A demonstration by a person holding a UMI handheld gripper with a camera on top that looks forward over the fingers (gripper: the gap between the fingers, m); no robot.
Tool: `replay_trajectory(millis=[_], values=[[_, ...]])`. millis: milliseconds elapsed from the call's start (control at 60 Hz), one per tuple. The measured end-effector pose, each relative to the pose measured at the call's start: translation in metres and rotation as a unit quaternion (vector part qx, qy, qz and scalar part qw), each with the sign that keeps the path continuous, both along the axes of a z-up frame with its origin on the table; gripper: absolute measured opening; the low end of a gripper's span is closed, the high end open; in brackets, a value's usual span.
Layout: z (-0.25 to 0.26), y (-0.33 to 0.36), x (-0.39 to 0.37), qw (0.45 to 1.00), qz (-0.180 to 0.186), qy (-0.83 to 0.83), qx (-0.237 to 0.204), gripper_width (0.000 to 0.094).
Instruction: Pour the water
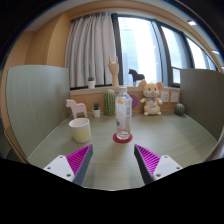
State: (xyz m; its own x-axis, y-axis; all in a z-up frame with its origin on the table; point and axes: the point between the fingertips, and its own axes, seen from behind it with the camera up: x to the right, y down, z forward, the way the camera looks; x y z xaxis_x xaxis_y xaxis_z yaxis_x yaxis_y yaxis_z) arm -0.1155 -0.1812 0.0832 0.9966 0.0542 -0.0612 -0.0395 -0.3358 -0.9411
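Looks like a home, living room or bedroom corner, not a lab or shop. Evidence: big window (140, 50) with a dark frame, daylight outside, and a long pale curtain (92, 48) drawn to one side. Low padded bench or partition panels (38, 92) wrap around a pale green desk (105, 150). Decor along the sill: plush bunny (151, 98), white toy horse (76, 106), small dark animal figure (135, 75), small potted plant (91, 83), wooden hand model (113, 70). Soft furnishings plus toys say domestic setting.
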Motion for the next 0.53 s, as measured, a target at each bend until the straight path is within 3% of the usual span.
replay_trajectory(millis=[267,533], values=[[0.047,-0.027,0.018,0.999,-0.017,-0.005,0.031,0.084],[0.059,-0.041,0.022,0.999,-0.018,-0.006,0.028,0.0842]])
